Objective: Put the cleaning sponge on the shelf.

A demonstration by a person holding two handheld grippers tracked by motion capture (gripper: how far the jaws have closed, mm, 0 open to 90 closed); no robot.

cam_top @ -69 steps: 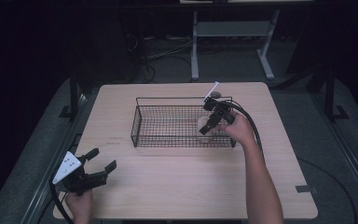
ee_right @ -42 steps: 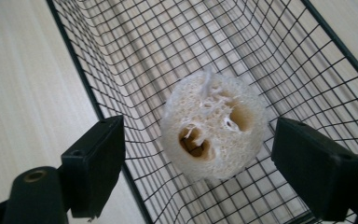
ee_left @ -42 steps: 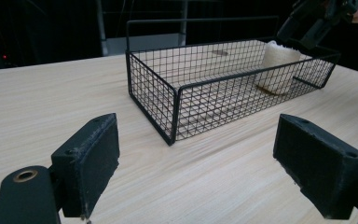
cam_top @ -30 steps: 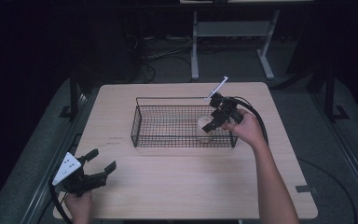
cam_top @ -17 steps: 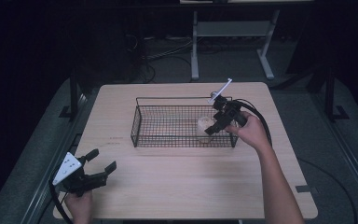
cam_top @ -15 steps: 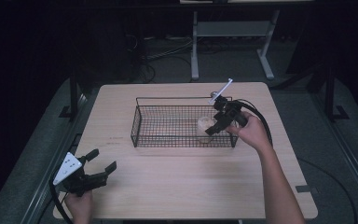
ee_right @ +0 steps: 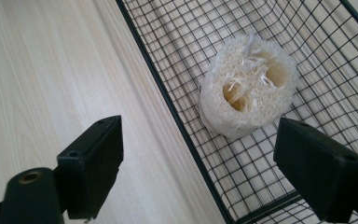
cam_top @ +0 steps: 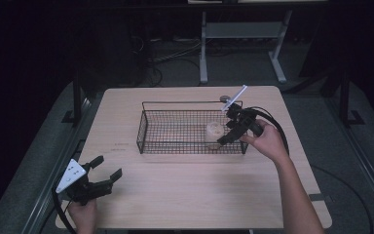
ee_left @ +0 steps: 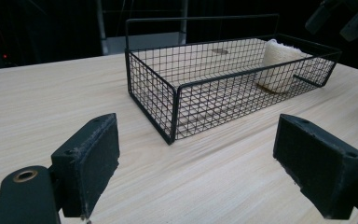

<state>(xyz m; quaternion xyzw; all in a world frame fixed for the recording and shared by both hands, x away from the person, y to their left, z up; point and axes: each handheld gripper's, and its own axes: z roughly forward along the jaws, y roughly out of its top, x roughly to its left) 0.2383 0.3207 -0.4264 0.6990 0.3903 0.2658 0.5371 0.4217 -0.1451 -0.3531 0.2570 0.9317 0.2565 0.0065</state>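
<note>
A black wire basket (cam_top: 148, 131) (ee_left: 168, 98) (ee_right: 177, 121) stands in the middle of the wooden table (cam_top: 195, 195). A pale loofah piece (cam_top: 215, 130) (ee_left: 279, 65) (ee_right: 249, 91) lies inside it near its right end. My right gripper (cam_top: 233, 127) (ee_right: 200, 172) hovers open above the basket's right end, just over the loofah, with nothing between its jaws. My left gripper (cam_top: 103, 168) (ee_left: 196, 168) stays low near the table's front left corner, open and empty, facing the basket.
A small dark round mark (cam_top: 224, 99) lies on the table just beyond the basket's far rim. A black cable (cam_top: 277, 126) loops from the right gripper. Beyond the table stands a white metal frame (cam_top: 243, 34) on a dark floor.
My right gripper has let go of the loofah, which now lies in the basket, and has drawn back to the right and up. The left gripper has not moved.
</note>
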